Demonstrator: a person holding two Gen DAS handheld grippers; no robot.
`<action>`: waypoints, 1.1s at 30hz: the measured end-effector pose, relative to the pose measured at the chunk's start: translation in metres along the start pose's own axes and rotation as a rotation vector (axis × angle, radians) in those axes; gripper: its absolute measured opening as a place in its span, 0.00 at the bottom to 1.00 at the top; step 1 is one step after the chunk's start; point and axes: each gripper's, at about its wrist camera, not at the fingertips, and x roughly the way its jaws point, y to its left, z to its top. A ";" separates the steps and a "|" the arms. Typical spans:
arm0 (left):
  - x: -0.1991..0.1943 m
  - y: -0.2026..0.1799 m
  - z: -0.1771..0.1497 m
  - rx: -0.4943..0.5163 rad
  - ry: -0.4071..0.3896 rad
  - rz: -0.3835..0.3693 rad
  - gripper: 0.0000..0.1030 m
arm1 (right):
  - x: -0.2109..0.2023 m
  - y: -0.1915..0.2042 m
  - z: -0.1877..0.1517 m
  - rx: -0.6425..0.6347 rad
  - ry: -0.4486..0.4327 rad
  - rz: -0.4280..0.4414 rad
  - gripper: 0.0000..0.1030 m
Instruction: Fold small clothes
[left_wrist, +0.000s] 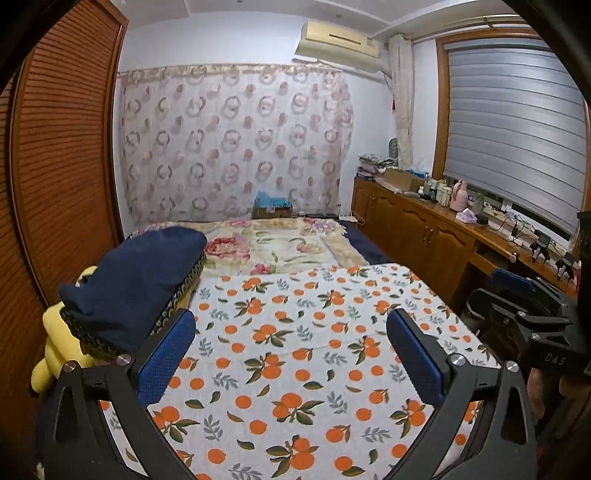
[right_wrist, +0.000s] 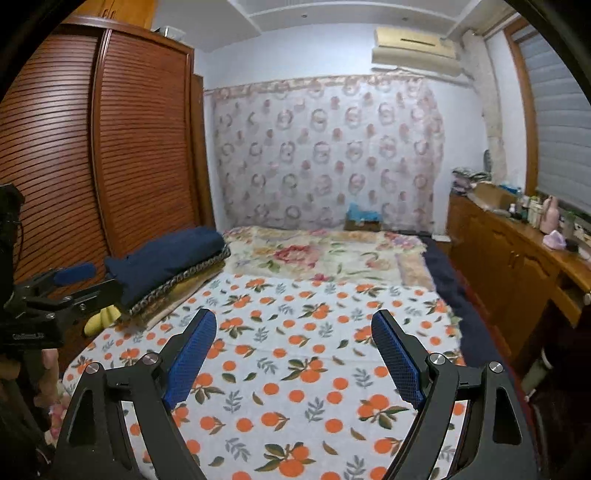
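Left wrist view first: I hold the left hand-held gripper released, its blue pads spread wide and gripping nothing, hovering over the orange-print sheet on the bed. On the far left of the bed sits a stack of cloth topped by a navy folded piece, with a yellow plush toy tucked beside it; the right hand-held gripper shows at the right edge. Right wrist view next: I keep the right hand-held gripper released too, with bare sheet between its pads, and the navy stack lies well apart from it to the left, behind the left hand-held gripper. I see no small garment spread out for folding on the sheet in either view. I judge the navy stack may be finished folds or the supply, I cannot tell which, so nothing is in hand and a piece has yet to be picked up.
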 end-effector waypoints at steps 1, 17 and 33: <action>-0.003 -0.001 0.002 0.002 -0.006 0.001 1.00 | -0.004 0.002 0.000 0.003 -0.009 0.000 0.85; -0.048 -0.005 0.017 0.031 -0.100 0.068 1.00 | -0.043 0.035 0.000 0.023 -0.122 -0.038 0.87; -0.045 -0.004 0.013 0.029 -0.087 0.076 1.00 | -0.036 0.028 -0.004 0.021 -0.107 -0.050 0.87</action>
